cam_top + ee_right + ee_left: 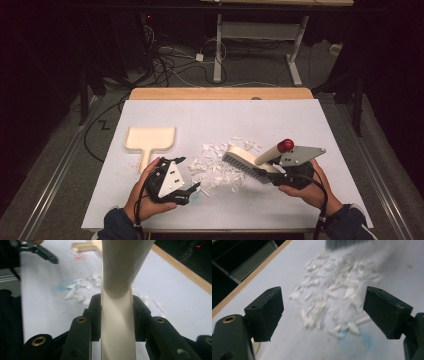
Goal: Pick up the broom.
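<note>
White table (310, 125): cream brush (250, 167), red-capped handle, over paper scraps (220, 167).

The high view looks down over my forearms at the paper scraps (220, 167); my left gripper's camera faces them (329, 300) close and low, my right gripper's sees them (77, 292) past the brush handle (117, 322)

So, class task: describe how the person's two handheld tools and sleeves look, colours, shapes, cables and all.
Each hand holds a black claw tool topped with a grey three-cornered plate dotted with small dark holes: the left claw and the right claw. Both have blocky black jaws with brass-coloured rivets at their bases. A black cable trails from the right claw past the wrist. The person wears dark blue sleeves.
</note>
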A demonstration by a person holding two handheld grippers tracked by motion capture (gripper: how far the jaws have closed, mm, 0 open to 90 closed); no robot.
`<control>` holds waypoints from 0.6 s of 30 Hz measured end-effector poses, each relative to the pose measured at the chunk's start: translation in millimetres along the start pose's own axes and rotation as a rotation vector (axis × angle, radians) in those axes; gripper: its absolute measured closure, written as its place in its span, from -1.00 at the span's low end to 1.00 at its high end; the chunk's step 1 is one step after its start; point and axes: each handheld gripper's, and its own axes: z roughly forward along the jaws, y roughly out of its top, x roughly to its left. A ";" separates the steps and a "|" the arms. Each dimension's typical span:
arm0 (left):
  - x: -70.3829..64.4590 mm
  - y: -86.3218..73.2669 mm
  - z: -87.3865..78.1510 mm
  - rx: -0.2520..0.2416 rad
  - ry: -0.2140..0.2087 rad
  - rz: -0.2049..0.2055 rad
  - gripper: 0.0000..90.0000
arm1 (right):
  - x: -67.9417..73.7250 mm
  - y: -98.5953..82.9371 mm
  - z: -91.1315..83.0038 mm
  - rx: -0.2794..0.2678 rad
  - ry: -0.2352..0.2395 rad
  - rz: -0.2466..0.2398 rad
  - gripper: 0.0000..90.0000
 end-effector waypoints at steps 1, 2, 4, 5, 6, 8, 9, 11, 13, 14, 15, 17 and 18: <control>1.3 -7.1 -2.5 0.010 0.024 -0.010 -0.65 | -2.4 -0.3 -1.2 0.006 -0.014 0.016 0.51; 3.4 -13.9 -6.0 0.018 0.033 -0.023 -0.65 | -2.4 -0.3 -1.2 0.006 -0.014 0.016 0.51; 7.2 -26.3 -13.0 0.013 0.041 -0.075 -0.65 | -9.2 -1.6 -4.9 0.014 -0.052 0.064 0.51; 8.2 -32.2 -15.7 0.017 0.058 -0.098 -0.65 | -9.2 -1.6 -4.9 0.014 -0.052 0.064 0.51; 8.8 -37.8 -18.0 0.023 0.073 -0.113 -0.65 | -10.6 -1.8 -6.3 0.020 -0.066 0.072 0.51; 9.7 -46.8 -21.7 0.036 0.080 -0.138 -0.65 | -16.4 -3.1 -10.8 0.032 -0.098 0.091 0.51; 9.6 -50.3 -22.7 0.042 0.087 -0.149 -0.65 | -16.4 -3.1 -10.8 0.032 -0.098 0.091 0.51; 9.7 -56.1 -24.2 0.063 0.085 -0.154 -0.65 | -23.3 -5.1 -14.8 0.041 -0.142 0.116 0.51; 10.2 -62.3 -23.8 0.091 0.090 -0.164 -0.65 | -27.8 -6.4 -17.4 0.048 -0.175 0.126 0.51; 10.2 -62.3 -23.8 0.091 0.090 -0.164 -0.65 | -27.8 -6.4 -17.4 0.048 -0.175 0.126 0.51; 11.4 -63.6 -24.2 0.089 0.086 -0.175 -0.65 | -30.6 -7.3 -18.5 0.044 -0.187 0.140 0.51; 12.7 -65.1 -24.8 0.086 0.092 -0.183 -0.65 | -36.4 -8.6 -20.7 0.050 -0.205 0.155 0.51; 13.0 -65.5 -24.8 0.091 0.092 -0.181 -0.65 | -38.3 -9.0 -21.4 0.058 -0.231 0.158 0.51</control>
